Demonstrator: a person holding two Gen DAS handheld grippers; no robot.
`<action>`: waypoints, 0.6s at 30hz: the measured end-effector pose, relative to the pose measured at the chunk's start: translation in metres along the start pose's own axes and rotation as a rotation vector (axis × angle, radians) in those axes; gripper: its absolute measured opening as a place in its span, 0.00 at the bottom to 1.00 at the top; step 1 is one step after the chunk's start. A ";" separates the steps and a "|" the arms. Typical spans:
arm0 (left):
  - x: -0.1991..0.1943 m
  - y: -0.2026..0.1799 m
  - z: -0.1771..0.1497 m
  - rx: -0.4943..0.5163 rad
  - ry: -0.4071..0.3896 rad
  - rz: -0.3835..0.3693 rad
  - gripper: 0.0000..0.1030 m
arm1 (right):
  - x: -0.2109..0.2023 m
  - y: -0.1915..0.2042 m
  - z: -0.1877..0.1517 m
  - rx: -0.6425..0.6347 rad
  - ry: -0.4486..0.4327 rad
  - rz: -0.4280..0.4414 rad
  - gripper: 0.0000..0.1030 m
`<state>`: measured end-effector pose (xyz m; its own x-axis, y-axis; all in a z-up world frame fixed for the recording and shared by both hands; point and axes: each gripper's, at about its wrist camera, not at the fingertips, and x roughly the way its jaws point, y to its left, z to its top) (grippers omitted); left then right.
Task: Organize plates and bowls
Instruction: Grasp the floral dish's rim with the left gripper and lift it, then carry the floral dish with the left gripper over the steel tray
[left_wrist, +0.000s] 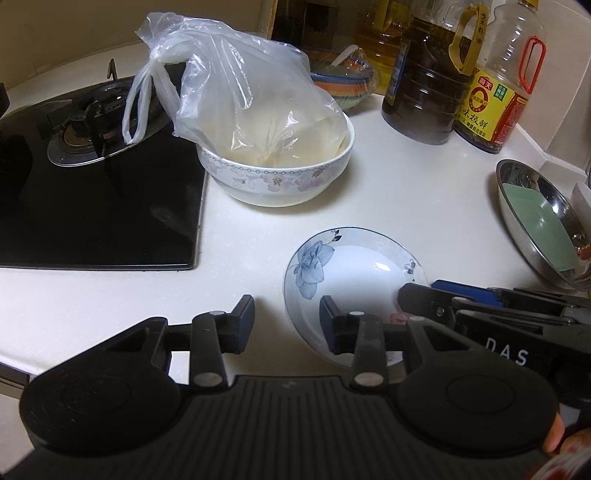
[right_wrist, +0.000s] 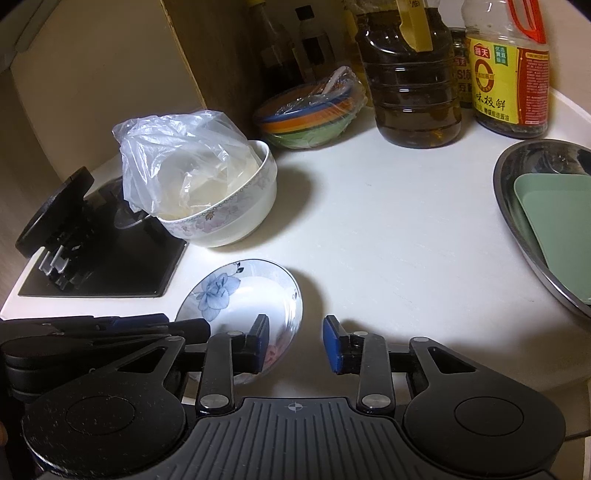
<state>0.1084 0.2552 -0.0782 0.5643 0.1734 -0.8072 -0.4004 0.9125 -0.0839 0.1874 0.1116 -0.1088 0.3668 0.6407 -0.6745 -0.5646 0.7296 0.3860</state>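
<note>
A flowered plate (left_wrist: 354, 291) lies flat on the white bench (left_wrist: 424, 192) near its front edge, between both open, empty tongs: left tongs (left_wrist: 287, 319), right tongs (right_wrist: 295, 343). Behind stands a bowl (left_wrist: 277, 177) holding a plastic bag (left_wrist: 236, 88); stove (left_wrist: 92, 192) to the left, metal basin (right_wrist: 524, 206) right, bare bench between.

Left hand-held gripper (left_wrist: 287, 321) gapes over the blue-flowered plate (left_wrist: 351, 273).
</note>
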 end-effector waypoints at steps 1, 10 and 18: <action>0.000 0.000 0.001 0.001 0.000 -0.002 0.33 | 0.001 0.000 0.000 0.000 0.001 0.001 0.29; 0.006 0.001 0.003 -0.003 0.006 -0.006 0.24 | 0.008 0.000 0.002 -0.005 0.010 0.000 0.21; 0.005 0.000 0.003 -0.007 0.000 -0.016 0.16 | 0.010 0.002 0.003 -0.017 0.012 0.008 0.13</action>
<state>0.1130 0.2570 -0.0805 0.5704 0.1586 -0.8059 -0.3962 0.9126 -0.1008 0.1924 0.1208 -0.1125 0.3534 0.6435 -0.6790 -0.5796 0.7203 0.3810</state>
